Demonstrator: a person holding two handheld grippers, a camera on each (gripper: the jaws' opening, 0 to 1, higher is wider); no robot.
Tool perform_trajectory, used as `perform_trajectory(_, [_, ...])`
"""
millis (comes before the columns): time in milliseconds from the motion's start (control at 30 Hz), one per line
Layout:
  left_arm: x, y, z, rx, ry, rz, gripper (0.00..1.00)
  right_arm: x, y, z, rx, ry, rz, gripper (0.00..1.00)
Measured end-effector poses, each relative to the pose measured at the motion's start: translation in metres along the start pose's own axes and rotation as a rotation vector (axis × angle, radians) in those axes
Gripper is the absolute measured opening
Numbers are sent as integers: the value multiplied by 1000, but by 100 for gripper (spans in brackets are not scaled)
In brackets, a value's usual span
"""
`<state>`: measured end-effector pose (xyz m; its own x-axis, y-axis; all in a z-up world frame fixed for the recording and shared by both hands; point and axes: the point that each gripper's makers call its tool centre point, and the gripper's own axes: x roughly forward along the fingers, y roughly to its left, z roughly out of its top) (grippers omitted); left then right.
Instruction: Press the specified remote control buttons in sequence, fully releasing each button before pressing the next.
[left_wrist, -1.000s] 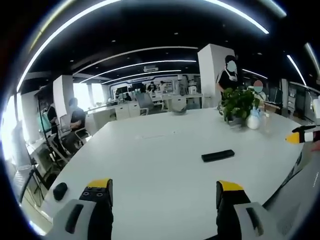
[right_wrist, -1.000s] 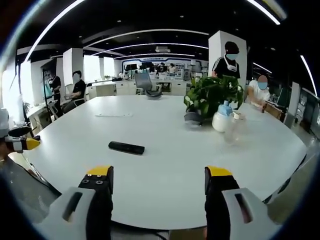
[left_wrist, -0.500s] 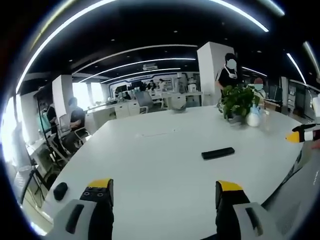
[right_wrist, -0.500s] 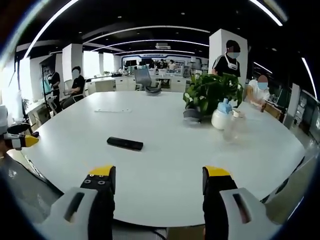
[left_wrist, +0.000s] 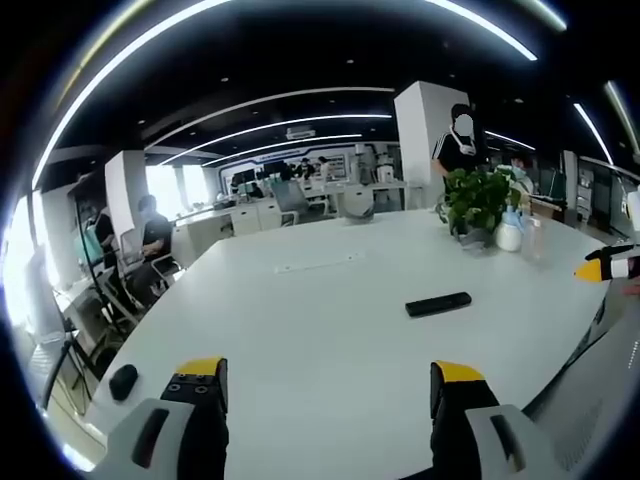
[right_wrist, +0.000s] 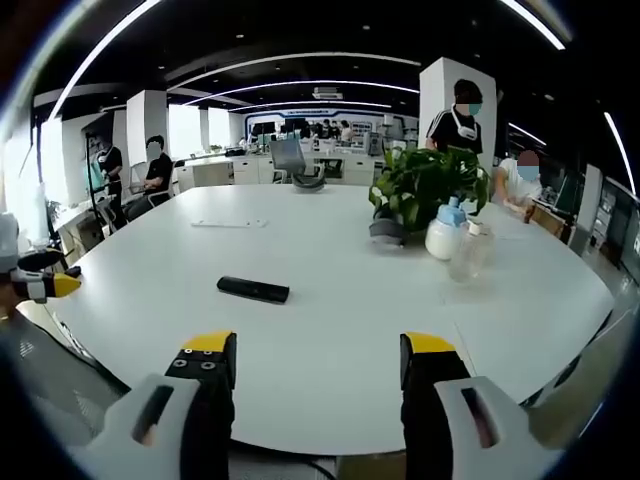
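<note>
Right now we are holding both grippers wide open and empty over the near edge of the white bench: the left gripper and the right gripper are each showing spread yellow-tipped fingers with nothing between them. The remote is lying flat out on the bench, well ahead of both grippers, and we are also seeing it in the left gripper view.

We are judging that no press is under way, since neither gripper is near the remote. The main risk is that the remote is thin and loose on a smooth top, so an off-centre push may be sliding or tipping it rather than pressing a button. The buttons are too small to tell apart from here, so we could be hitting the wrong one. Coming in with the fingers this wide could also be catching two buttons at once.

Beyond the remote a plant, a white bottle and a clear bottle are standing together, apart from the remote. Nothing is lying between us and the remote. People are sitting and standing in the background.
</note>
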<state>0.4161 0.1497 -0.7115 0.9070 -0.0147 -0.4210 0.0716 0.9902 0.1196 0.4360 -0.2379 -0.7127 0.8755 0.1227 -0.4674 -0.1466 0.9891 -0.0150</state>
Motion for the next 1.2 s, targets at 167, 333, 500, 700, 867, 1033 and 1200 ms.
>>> perform_trajectory(167, [0,1,-1,-2,5,3,86,1,1,-1,-6,8,3,69])
perform_trajectory(333, [0,2,-1,-3,9,11,86,-1,0,1,9,-4,0,66])
perform_trajectory(500, [-1,4,0,-10,3,20,85,-1,2,1,8,2,14,62])
perform_trajectory(700, [-2,9,2,-33,-14,36,82,-1,1,3,18,-14,17,62])
perform_trajectory(867, [-1,3,1,-12,-4,8,75,1,0,2,19,-7,18,60])
perform_trajectory(1033, [-1,2,-1,-10,9,5,75,3,0,0,16,2,24,59])
perform_trajectory(1200, [-1,5,-2,-23,13,17,75,2,-1,-1,20,2,20,58])
